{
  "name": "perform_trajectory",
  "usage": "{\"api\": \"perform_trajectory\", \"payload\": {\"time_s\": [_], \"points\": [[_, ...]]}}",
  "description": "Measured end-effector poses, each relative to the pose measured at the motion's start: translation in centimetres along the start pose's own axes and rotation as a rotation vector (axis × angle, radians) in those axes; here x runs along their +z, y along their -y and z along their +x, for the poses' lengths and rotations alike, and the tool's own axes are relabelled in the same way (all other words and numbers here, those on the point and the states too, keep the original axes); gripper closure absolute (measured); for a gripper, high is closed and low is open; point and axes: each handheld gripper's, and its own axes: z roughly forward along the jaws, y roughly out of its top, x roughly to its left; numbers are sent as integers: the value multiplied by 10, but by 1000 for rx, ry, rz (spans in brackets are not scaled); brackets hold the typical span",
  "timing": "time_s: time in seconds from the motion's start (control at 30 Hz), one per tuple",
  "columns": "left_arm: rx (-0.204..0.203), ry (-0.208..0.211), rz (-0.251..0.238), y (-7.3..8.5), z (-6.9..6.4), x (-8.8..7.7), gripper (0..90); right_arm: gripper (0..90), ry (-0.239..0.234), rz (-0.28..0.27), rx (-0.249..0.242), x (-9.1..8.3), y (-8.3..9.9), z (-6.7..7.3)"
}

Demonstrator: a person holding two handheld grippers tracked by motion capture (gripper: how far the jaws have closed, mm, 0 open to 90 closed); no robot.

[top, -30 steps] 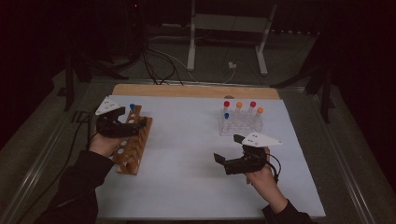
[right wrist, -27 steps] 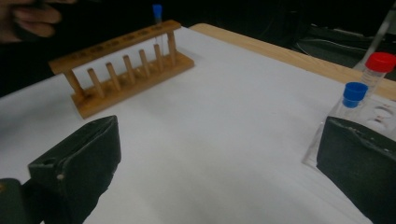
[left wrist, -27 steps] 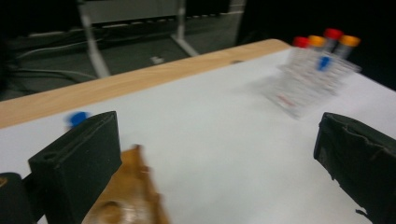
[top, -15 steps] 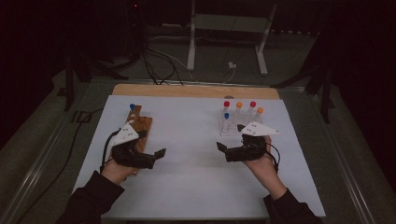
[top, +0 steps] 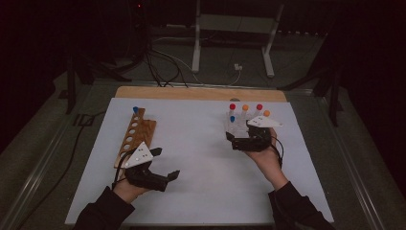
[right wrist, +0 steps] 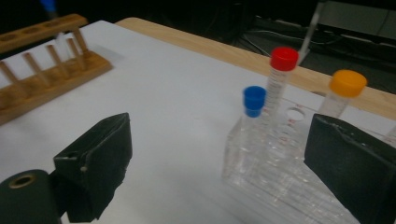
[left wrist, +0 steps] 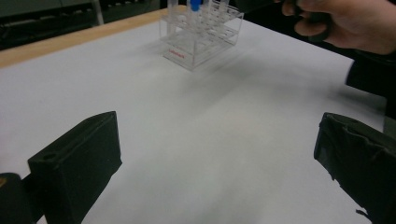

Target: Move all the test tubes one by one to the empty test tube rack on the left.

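Clear acrylic rack [right wrist: 280, 172] with capped tubes, blue-capped tube [right wrist: 254, 103] at right gripper's [top: 233, 142] twelve o'clock; jaws apart, just been closing, empty. Left gripper [top: 167, 173] gaping, empty, wooden rack [top: 136, 136] at eleven.

White surface, two racks

A clear tube rack [right wrist: 275, 172] stands between the right jaws; a wooden rack [top: 135, 136] (one blue-capped tube) lies beyond the left jaws on the surface [top: 201, 158].

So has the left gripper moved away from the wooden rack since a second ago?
Yes. The left gripper has come off the wooden rack toward the person's edge of the table and now sits just below the rack's near end.
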Motion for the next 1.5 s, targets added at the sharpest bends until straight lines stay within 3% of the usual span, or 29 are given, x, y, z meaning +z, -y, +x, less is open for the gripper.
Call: {"api": "perform_trajectory", "payload": {"time_s": [0.13,0.17,0.23,0.4,0.53,0.97,1.13,1.5], "points": [[1,0,10,4,-1,3,15,167,41,13,-1,10,2,-6],[1,1,12,4,-2,3,15,252,58,20,-1,14,2,-8],[1,6,15,4,-2,3,15,281,65,26,-6,16,3,-9],[6,0,8,3,-2,2,15,485,91,56,-25,28,5,-16],[6,3,5,3,-2,1,15,552,101,82,-24,37,7,-18],[0,0,0,3,0,0,15,671,87,107,1,53,6,-22],[0,1,6,3,1,-1,15,762,82,108,7,56,6,-20],[-2,12,6,3,0,0,15,771,91,94,8,50,1,-20]]}}
